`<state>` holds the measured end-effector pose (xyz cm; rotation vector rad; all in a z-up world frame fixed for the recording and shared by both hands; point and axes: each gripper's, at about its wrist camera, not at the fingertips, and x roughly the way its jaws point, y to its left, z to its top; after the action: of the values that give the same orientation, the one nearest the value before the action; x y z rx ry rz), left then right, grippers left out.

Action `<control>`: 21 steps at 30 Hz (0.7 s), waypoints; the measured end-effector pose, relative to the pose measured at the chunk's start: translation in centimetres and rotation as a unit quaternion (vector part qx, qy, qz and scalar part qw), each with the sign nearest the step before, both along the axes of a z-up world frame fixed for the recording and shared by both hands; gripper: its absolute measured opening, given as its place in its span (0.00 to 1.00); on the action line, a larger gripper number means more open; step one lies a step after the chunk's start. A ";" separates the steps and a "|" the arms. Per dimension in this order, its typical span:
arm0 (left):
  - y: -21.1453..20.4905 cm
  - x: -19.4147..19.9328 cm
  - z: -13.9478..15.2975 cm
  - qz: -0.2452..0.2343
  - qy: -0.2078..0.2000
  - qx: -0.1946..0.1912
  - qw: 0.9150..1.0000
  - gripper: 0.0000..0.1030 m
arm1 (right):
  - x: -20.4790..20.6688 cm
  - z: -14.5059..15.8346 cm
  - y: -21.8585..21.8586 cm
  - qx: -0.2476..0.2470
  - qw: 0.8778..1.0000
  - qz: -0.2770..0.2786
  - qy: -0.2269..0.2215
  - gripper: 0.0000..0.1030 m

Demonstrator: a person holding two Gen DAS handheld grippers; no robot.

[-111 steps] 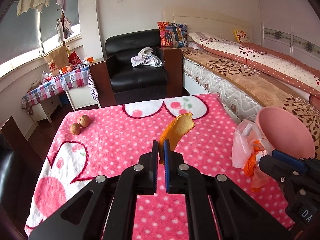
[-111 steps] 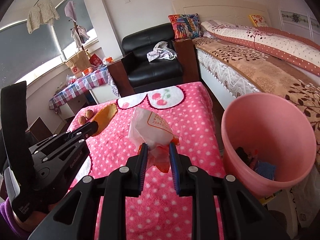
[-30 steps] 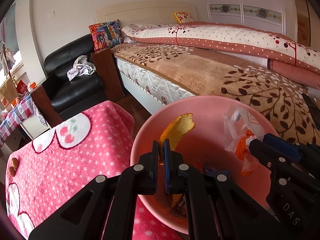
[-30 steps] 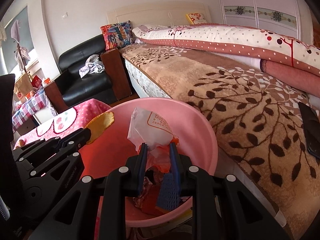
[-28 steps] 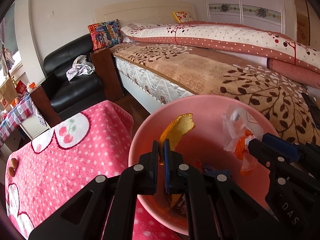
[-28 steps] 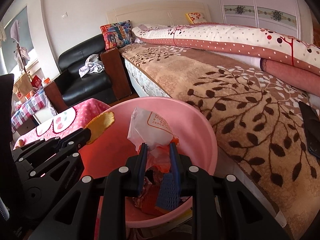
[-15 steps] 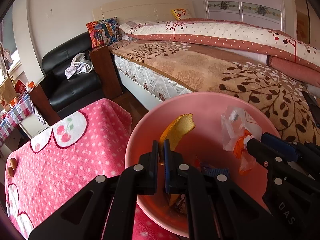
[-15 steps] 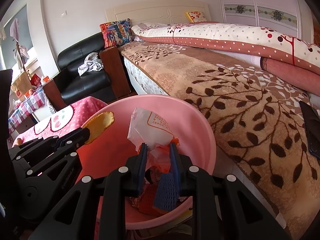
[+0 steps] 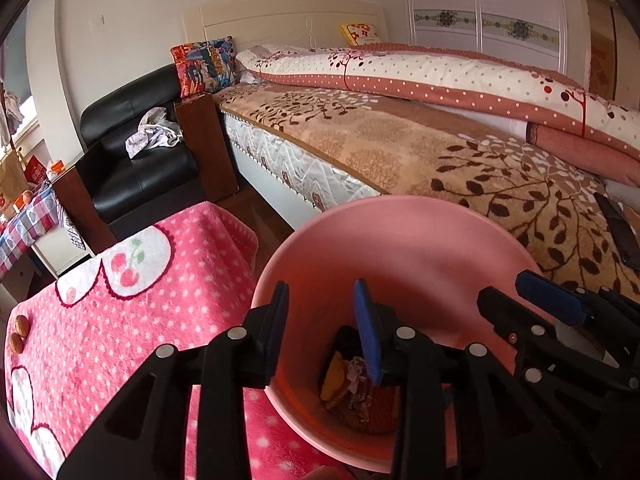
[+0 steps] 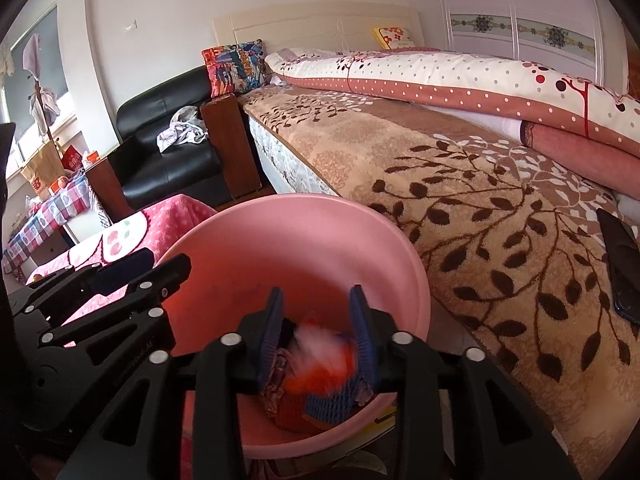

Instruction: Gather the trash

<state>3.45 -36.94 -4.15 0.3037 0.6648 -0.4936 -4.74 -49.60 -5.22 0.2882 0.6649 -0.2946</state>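
Note:
The pink bin [image 9: 400,216] stands between the pink-clothed table and the bed. My left gripper [image 9: 320,292] hangs over it with its jaws opening and nothing between them. The orange peel [image 9: 334,376] lies at the bottom among other trash. In the right wrist view my right gripper [image 10: 316,296] is also over the bin [image 10: 280,204], jaws opening. A blurred white and orange wrapper [image 10: 320,354] is dropping between and below its pads, free of them. Each gripper shows in the other's view: the right gripper [image 9: 506,286] and the left gripper [image 10: 164,258].
The pink dotted cloth [image 9: 120,320] covers the table at left, with two walnuts [image 9: 19,332] near its far corner. The bed [image 9: 440,152] runs along the right, with a dark phone [image 10: 620,264] on it. A black armchair [image 9: 132,168] stands behind the table.
Both grippers have opened over the bin. The orange peel has left the left jaws and lies in the bin. The wrapper has slipped out of the right jaws and is falling.

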 end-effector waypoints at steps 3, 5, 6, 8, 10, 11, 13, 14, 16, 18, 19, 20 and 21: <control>0.2 -0.2 0.4 0.002 -0.004 -0.001 1.000 0.33 | -0.3 0.3 0.2 -0.001 1.000 0.001 -0.005 0.37; 0.4 -0.3 0.7 0.006 -0.010 0.001 1.000 0.33 | -0.6 0.5 0.4 -0.002 1.000 0.002 -0.008 0.38; 0.5 -0.5 0.9 0.007 -0.013 0.000 1.000 0.33 | -0.9 0.7 0.5 -0.004 1.000 0.001 -0.010 0.39; 0.9 -0.8 1.4 0.009 -0.017 -0.006 1.000 0.33 | -1.1 0.9 0.7 -0.005 1.000 0.001 -0.014 0.41; 1.1 -1.2 1.9 0.009 -0.026 -0.009 1.000 0.33 | -1.6 1.3 0.9 -0.005 1.000 0.000 -0.020 0.43; 1.2 -1.5 2.2 0.009 -0.032 -0.009 0.999 0.33 | -1.9 1.6 1.1 -0.005 1.000 0.000 -0.024 0.45; 1.4 -2.1 2.8 0.007 -0.044 -0.010 0.999 0.33 | -2.3 2.0 1.3 -0.006 1.000 0.001 -0.030 0.47; 1.6 -2.4 3.0 0.007 -0.050 -0.010 0.999 0.33 | -2.6 2.2 1.6 -0.008 0.999 0.002 -0.033 0.48; 1.9 -2.9 3.6 0.009 -0.057 -0.012 0.998 0.33 | -3.0 2.7 1.9 -0.007 0.999 0.003 -0.039 0.49; 2.5 -3.5 4.2 0.011 -0.062 -0.019 0.998 0.33 | -3.4 3.2 2.2 -0.007 0.999 0.004 -0.046 0.51; 2.7 -3.6 4.4 0.012 -0.065 -0.021 0.998 0.33 | -3.7 3.5 2.5 -0.009 0.999 0.005 -0.050 0.52; 3.1 -3.9 4.8 0.014 -0.068 -0.025 0.997 0.33 | -3.9 3.8 2.8 -0.012 0.999 0.005 -0.053 0.52; 3.4 -4.1 5.0 0.015 -0.070 -0.027 0.997 0.33 | -4.2 4.1 3.1 -0.017 0.998 0.005 -0.057 0.54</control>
<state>-0.68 -33.58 0.86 0.2732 0.5190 -0.4569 -8.98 -46.46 -1.10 0.2673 0.5481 -0.2780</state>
